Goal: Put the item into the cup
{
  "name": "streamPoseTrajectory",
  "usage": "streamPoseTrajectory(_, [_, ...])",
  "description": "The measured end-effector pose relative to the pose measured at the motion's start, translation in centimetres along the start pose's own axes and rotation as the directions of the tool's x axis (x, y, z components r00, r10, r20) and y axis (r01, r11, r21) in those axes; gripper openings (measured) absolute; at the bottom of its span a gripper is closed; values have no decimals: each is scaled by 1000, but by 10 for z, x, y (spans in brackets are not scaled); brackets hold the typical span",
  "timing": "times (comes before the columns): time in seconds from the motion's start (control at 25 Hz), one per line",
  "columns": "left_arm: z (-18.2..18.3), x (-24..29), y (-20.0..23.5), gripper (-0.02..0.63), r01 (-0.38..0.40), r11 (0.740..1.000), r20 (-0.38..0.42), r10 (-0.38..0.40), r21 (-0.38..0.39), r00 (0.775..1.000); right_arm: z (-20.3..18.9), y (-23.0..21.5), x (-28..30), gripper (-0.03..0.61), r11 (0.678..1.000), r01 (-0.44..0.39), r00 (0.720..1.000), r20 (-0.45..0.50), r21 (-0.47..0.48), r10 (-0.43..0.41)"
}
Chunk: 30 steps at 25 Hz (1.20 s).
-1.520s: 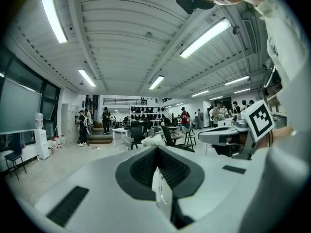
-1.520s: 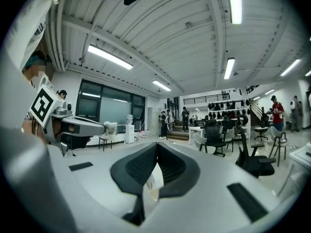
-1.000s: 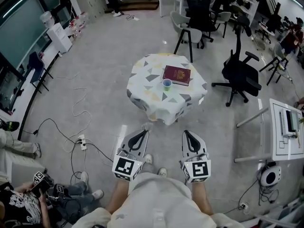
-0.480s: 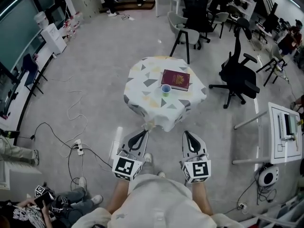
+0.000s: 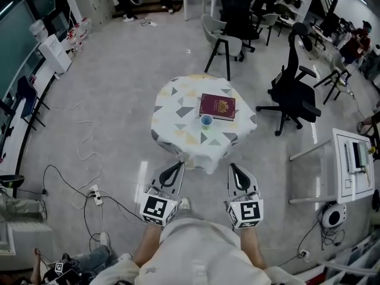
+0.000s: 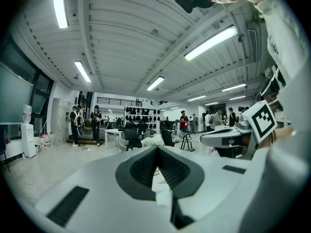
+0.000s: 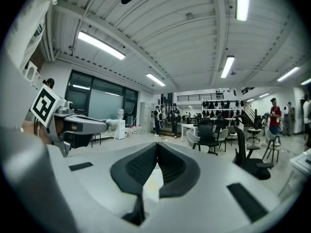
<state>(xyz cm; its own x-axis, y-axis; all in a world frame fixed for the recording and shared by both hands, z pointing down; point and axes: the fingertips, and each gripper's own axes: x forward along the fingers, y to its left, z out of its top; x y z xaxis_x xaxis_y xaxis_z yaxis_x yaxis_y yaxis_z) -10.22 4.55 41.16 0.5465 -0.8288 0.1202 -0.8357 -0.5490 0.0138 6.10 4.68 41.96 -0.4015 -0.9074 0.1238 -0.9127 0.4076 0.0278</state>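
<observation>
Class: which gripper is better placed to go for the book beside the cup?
Right, but only narrowly. The book lies slightly right of the cup, on the right gripper's side. Otherwise they match: the left gripper also has shut, empty fingers and sits short of the table.

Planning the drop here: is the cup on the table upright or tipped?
Upright: the head view shows the cup with its round mouth facing up, on the table beside the red book.

The grey right gripper (image 7: 157, 145) fills the lower frame, its two dark ribbed fingers (image 7: 137, 168) meeting tip to tip with nothing between them. At the left edge, the left gripper (image 7: 80, 126) carries a black-and-white marker cube (image 7: 43, 104). A black office chair (image 7: 249, 160) stands at lower right.
</observation>
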Motion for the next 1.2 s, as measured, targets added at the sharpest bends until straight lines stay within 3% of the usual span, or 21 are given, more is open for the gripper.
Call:
streamPoseTrajectory(0.56, [-3, 47, 73, 11, 94, 996, 5, -94, -14, 996, 3, 8, 68, 8, 995, 101, 994, -43, -24, -102])
streamPoseTrajectory(1.2, [-16, 78, 107, 11, 126, 992, 0, -126, -32, 992, -6, 3, 104, 8, 989, 147, 986, -76, -34, -149])
